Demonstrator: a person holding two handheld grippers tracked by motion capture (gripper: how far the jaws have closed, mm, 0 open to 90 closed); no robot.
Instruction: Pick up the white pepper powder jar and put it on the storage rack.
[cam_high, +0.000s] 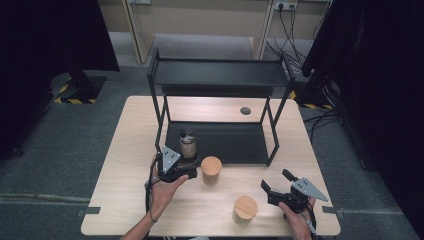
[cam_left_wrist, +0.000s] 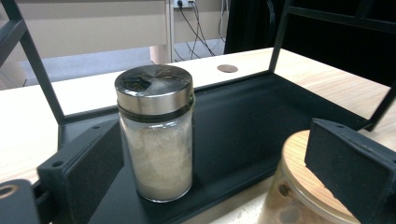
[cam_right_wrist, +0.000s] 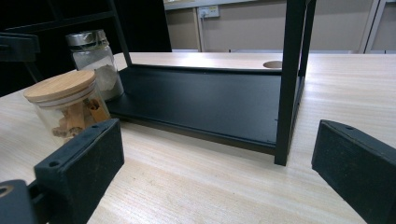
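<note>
Steel-capped glass shaker (cam_left_wrist: 155, 135) upright on black rack's lower shelf (cam_left_wrist: 243, 116), between left gripper (cam_left_wrist: 212, 163) jaws, spread, not touching. Right gripper (cam_right_wrist: 219, 177) jaws wide apart over table (cam_right_wrist: 196, 182).

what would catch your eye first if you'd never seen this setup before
The black two-tier rack standing mid-table, with a steel-lidded shaker jar on the front left of its lower shelf. The left claw sits open right before that jar. Two bamboo-lidded jars stand on the table in front: one beside the left claw, one near the open right claw.
</note>
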